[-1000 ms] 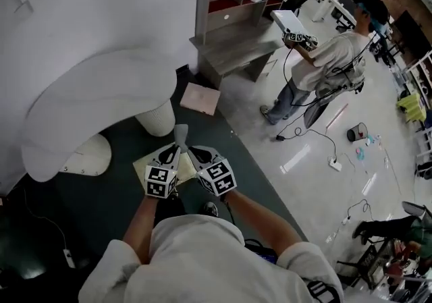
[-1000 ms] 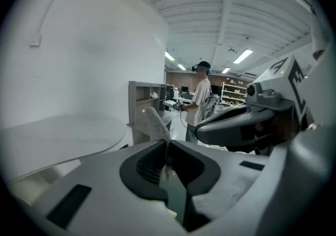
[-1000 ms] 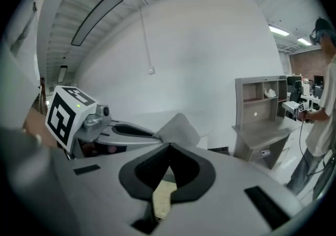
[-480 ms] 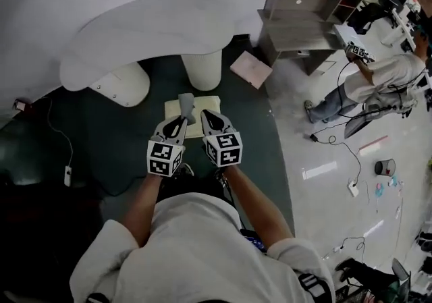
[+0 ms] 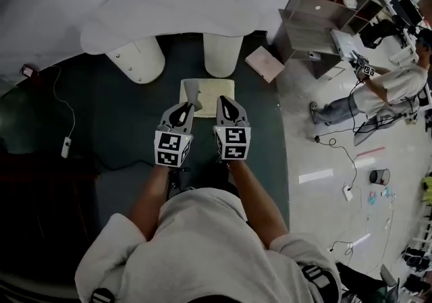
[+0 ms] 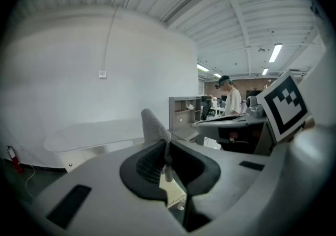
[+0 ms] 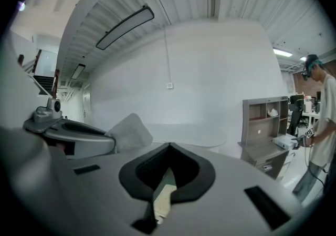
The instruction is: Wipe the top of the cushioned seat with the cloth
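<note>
Head view steeply down; gripper views level, sharing shelf unit (image 7: 265,124).

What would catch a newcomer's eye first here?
The left gripper at centre pinches a grey cloth; the right gripper beside it is shut and empty. Just ahead, a pale square seat sits on the dark floor, by a big white curved table.

There are two grippers (left gripper (image 5: 183,107), right gripper (image 5: 226,102)), one cloth (image 5: 195,98), one cushioned seat (image 5: 210,87), two round table legs (image 5: 136,60), one shelf unit (image 5: 324,8) and one bystander (image 5: 381,86).
</note>
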